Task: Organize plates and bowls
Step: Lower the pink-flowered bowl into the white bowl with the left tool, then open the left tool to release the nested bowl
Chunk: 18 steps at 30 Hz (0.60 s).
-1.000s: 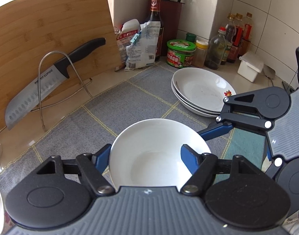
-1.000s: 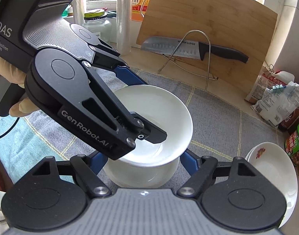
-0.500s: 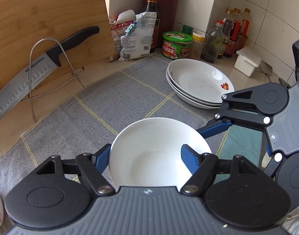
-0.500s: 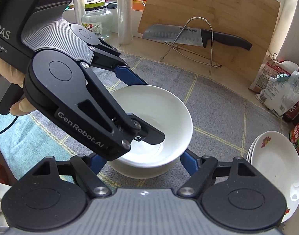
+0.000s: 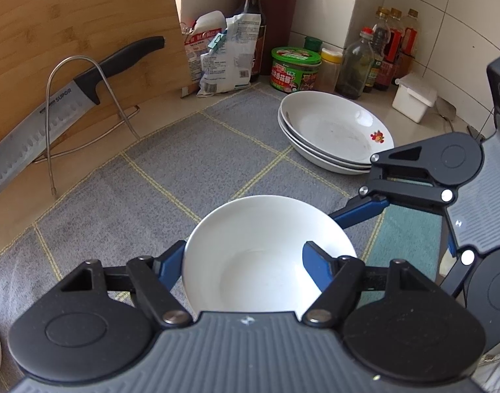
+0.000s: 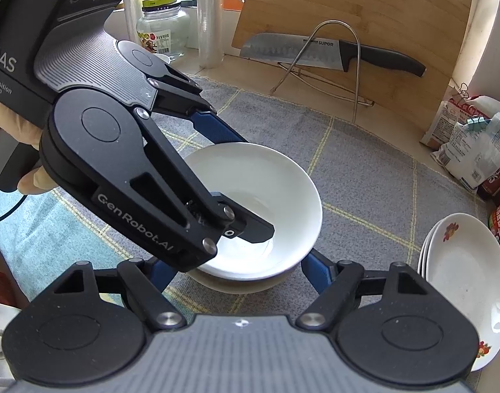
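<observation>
A white bowl (image 5: 266, 255) sits between the fingers of my left gripper (image 5: 243, 262), one finger inside the bowl and one outside, shut on its rim. In the right wrist view the same bowl (image 6: 276, 190) rests in another white bowl (image 6: 230, 283) on the grey mat. My right gripper (image 6: 233, 271) is open, its blue fingers on either side of the lower bowl. A stack of white plates with a red flower mark (image 5: 335, 134) lies on the mat to the right; it also shows in the right wrist view (image 6: 466, 281).
A bamboo cutting board (image 5: 69, 32) leans on the wall with a knife (image 5: 73, 88) on a wire rack. Bags, sauce bottles (image 5: 391, 52), a green-lidded tub (image 5: 296, 68) and a white box (image 5: 413, 98) line the back. A glass jar (image 6: 161, 29) stands by the window.
The held bowl has come down into the lower bowl. Both grippers have moved a little closer to the mat.
</observation>
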Motion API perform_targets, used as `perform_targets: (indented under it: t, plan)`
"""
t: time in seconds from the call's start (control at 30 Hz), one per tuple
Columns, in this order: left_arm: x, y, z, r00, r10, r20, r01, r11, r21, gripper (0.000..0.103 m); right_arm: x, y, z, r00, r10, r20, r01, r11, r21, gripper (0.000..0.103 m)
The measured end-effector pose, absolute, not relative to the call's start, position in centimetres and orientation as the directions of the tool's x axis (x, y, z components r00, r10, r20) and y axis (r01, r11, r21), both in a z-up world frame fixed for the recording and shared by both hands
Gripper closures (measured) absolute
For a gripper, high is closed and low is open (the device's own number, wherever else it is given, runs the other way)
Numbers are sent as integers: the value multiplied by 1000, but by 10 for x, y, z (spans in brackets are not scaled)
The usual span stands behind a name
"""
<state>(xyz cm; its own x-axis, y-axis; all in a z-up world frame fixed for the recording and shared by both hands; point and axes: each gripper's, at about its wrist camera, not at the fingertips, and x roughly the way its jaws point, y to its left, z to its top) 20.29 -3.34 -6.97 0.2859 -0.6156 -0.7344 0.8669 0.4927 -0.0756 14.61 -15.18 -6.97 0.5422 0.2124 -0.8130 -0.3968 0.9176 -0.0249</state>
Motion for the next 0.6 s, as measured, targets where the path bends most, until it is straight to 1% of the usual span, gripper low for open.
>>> perform_targets:
  t: [0.27, 0.37, 0.43, 0.47, 0.5, 0.6]
  plan:
    - [203, -30, -71, 287, -622, -729, 866, 494, -81, 28, 146, -155, -71, 542, 223, -810, -386, 922, -5, 19]
    - [202, -28, -68, 288, -629, -722, 864, 496, -88, 27, 145, -154, -71, 542, 220, -811, -387, 922, -8, 19]
    - [201, -25, -66, 291, -634, -717, 861, 501, -93, 26, 145, -156, -70, 542, 227, -809, -384, 923, 2, 14]
    - [199, -23, -64, 292, -638, -712, 861, 500, -95, 25, 143, -156, -69, 546, 235, -804, -384, 923, 9, 6]
    - [197, -21, -63, 290, -644, -708, 862, 497, -100, 24, 140, -157, -67, 557, 243, -794, -385, 923, 12, 0]
    - [191, -16, -62, 281, -659, -697, 863, 491, -116, 22, 134, -159, -61, 565, 263, -782, -398, 917, 21, 0]
